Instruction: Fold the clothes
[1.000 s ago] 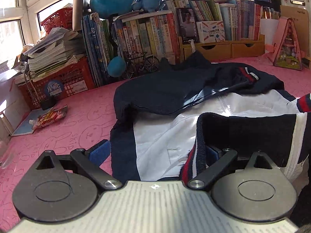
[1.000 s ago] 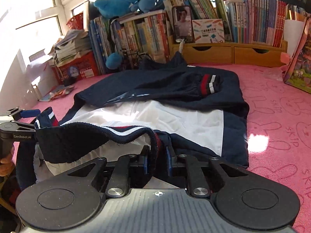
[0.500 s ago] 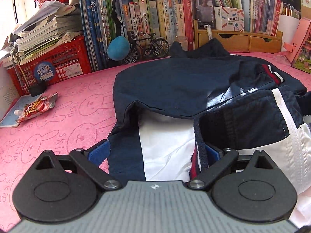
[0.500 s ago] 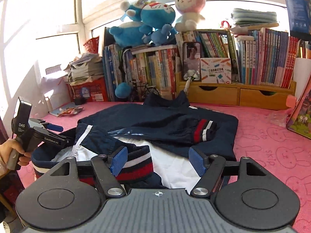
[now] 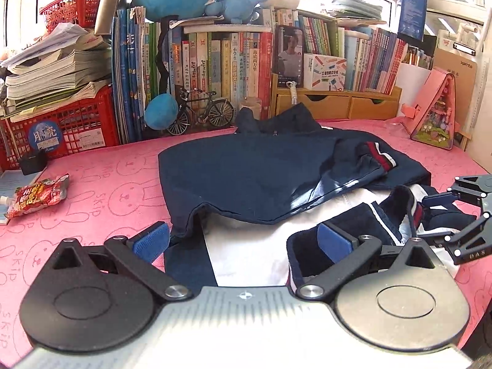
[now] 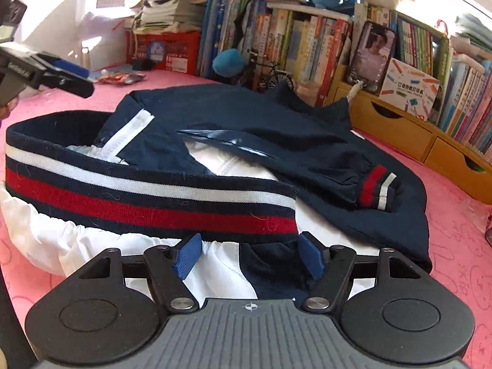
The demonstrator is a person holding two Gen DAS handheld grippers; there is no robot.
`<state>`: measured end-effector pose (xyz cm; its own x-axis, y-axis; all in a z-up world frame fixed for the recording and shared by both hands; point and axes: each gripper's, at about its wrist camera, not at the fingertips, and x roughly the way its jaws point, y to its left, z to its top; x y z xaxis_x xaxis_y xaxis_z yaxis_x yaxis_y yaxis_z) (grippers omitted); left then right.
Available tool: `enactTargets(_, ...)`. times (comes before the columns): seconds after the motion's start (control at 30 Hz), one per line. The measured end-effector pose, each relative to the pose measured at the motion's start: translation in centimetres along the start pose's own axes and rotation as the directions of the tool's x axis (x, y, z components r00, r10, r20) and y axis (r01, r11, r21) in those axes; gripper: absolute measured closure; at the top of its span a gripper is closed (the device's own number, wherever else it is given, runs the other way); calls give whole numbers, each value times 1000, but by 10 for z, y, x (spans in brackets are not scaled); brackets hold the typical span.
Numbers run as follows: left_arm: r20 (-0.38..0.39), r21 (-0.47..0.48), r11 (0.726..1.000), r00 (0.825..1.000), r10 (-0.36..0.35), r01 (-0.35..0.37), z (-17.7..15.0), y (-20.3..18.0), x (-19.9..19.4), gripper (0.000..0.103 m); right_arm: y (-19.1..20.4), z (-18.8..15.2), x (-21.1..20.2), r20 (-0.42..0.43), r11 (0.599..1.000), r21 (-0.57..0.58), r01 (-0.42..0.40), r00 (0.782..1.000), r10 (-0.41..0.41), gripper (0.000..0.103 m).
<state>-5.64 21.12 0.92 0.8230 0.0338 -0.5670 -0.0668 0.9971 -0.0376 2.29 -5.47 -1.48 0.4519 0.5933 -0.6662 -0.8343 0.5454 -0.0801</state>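
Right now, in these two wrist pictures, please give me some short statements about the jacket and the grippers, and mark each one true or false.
1. The right gripper is open, with no cloth pinched between its blue pads. True; its jaws have just been opening.
2. The jacket lies on a green mat. False: the mat is pink with rabbit drawings.
3. The striped hem band shows red, white and navy. True.
4. The left gripper is shut on a book. False: it is open.
5. A striped cuff rests on the navy part of the jacket. True.
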Motion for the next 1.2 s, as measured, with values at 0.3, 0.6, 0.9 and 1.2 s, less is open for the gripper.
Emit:
enactTargets(0.3,4,90,970,974,-228,227,-34,-12,-17,0,-50,-18,15,-37,966,258,29,999,-20,45)
enactTargets(0.6,-36,100,978,983,-179,181,-39,-13,4,0,-61,-27,3,24,940,337,58,997,-70,44)
enactTargets(0.9,-127,-6,1000,992,21,-22,-45,3,56,0,-68,-27,-9,21,957,281,74,996,-84,42)
enactTargets(1.2,-37,-162,982,994,-107,100,-38,22,46,1,-62,-23,-13,78,970,238,-41,997,23,37)
